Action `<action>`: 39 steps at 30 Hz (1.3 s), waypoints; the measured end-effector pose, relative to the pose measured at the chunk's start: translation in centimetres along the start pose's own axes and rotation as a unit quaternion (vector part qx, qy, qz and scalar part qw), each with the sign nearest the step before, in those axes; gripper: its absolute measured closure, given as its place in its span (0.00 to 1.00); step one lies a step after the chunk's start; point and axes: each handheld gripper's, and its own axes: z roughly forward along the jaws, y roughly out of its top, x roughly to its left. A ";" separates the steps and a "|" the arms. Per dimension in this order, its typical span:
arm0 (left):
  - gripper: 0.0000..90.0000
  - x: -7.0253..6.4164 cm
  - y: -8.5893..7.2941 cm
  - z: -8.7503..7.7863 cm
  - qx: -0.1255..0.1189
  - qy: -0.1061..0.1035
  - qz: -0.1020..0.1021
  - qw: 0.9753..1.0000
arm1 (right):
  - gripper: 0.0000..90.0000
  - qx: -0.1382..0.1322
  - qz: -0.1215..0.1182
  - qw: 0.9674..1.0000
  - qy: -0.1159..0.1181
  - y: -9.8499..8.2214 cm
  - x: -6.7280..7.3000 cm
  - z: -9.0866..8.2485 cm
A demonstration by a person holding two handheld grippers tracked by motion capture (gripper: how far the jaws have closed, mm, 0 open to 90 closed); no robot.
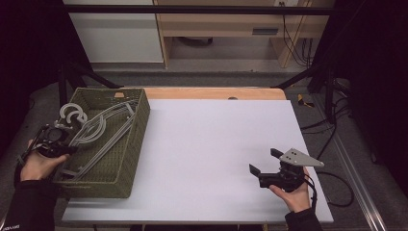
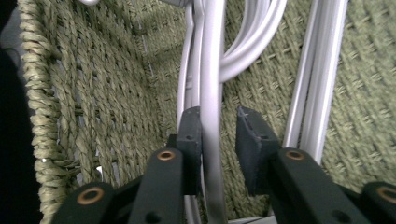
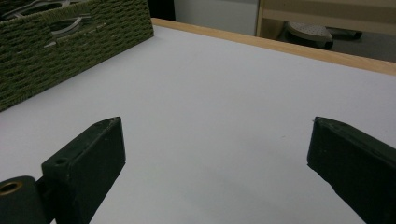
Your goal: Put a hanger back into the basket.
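Several grey plastic hangers [image 1: 103,127] lie piled in a green woven basket [image 1: 130,159] at the table's left end. My left gripper [image 1: 67,142] reaches over the basket's left rim. In the left gripper view its jaws straddle one hanger bar [image 2: 212,70]: the bar lies against the left pad, and a gap shows between it and the right pad, so the gripper [image 2: 219,126] is open around the bar. My right gripper [image 1: 263,161] rests low over the white tabletop at the front right. Its jaws stand wide open with nothing between them [image 3: 217,140].
The white board [image 1: 207,144] covers a wooden table whose edge [image 1: 216,92] shows at the back. The basket's side [image 3: 70,51] with a handle cutout lies far left of the right gripper. Cables [image 1: 332,192] trail off the table's right side.
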 end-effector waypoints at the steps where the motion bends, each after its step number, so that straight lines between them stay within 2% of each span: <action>1: 0.76 0.0 0.0 -0.1 -0.006 0.000 -0.003 1.000 | 0.05 0.000 0.000 1.000 0.000 0.0 0.0 0.0; 3: 0.73 0.2 -0.2 -0.3 -0.017 -0.005 -0.005 1.000 | 0.05 -0.001 0.002 1.000 -0.001 0.0 0.0 0.0; 4: 0.72 0.1 -0.2 -0.4 -0.023 -0.002 -0.012 1.000 | 0.05 -0.002 0.002 1.000 -0.001 0.0 0.0 0.0; 8: 0.68 0.2 -0.2 -0.9 -0.035 0.013 -0.013 0.999 | 0.05 0.000 0.000 1.000 0.000 0.0 0.0 0.0; 10: 0.66 0.3 -0.3 -1.3 -0.058 0.010 -0.026 0.998 | 0.05 0.000 0.000 1.000 0.000 0.1 0.1 0.0; 13: 0.61 0.2 -0.5 -2.4 -0.085 0.002 -0.032 0.996 | 0.05 -0.003 0.003 1.000 0.000 0.1 0.1 -0.1; 15: 0.57 -0.3 -0.6 -3.2 -0.110 -0.010 -0.032 0.993 | 0.05 -0.005 0.002 1.000 -0.002 0.1 0.0 -0.1; 17: 0.54 -1.0 -0.8 -4.0 -0.139 -0.024 -0.031 0.989 | 0.05 -0.007 0.001 1.000 -0.002 0.1 0.1 -0.2; 20: 0.49 -2.4 -1.1 -5.4 -0.186 -0.043 -0.026 0.981 | 0.05 -0.008 0.002 1.000 -0.005 0.1 0.1 -0.2; 23: 0.43 -4.1 -1.4 -6.5 -0.236 -0.068 -0.027 0.969 | 0.05 -0.010 0.003 1.000 -0.003 0.2 0.2 -0.1; 26: 0.36 -5.9 -1.6 -7.4 -0.264 -0.096 -0.018 0.960 | 0.05 -0.013 0.001 1.000 -0.005 0.2 0.2 -0.2; 27: 0.35 -6.7 -1.8 -7.7 -0.279 -0.109 -0.014 0.954 | 0.05 -0.013 0.001 1.000 -0.005 0.2 0.2 -0.2; 29: 0.33 -7.8 -1.9 -8.1 -0.294 -0.124 -0.008 0.948 | 0.05 -0.014 0.002 1.000 -0.005 0.2 0.1 -0.3; 31: 0.30 -9.1 -2.1 -8.3 -0.315 -0.137 -0.008 0.939 | 0.04 -0.015 0.001 1.000 -0.007 0.2 0.1 -0.3; 32: 0.28 -9.6 -2.1 -8.4 -0.318 -0.143 -0.002 0.937 | 0.04 -0.017 0.001 1.000 -0.007 0.3 0.1 -0.3; 33: 0.27 -10.2 -2.2 -8.3 -0.328 -0.150 -0.005 0.933 | 0.04 -0.018 0.002 1.000 -0.007 0.3 0.1 -0.3; 34: 0.26 -10.8 -2.2 -8.2 -0.333 -0.157 -0.007 0.930 | 0.04 -0.018 0.003 1.000 -0.006 0.3 0.1 -0.3; 36: 0.21 -11.8 -2.3 -7.9 -0.337 -0.162 -0.001 0.928 | 0.04 -0.019 0.002 1.000 -0.008 0.3 0.1 -0.3; 38: 0.19 -12.7 -2.4 -7.5 -0.335 -0.169 0.006 0.927 | 0.04 -0.018 0.004 1.000 -0.009 0.3 0.0 -0.4; 39: 0.16 -13.2 -2.5 -7.2 -0.337 -0.174 0.007 0.925 | 0.04 -0.019 0.008 1.000 -0.009 0.3 0.1 -0.4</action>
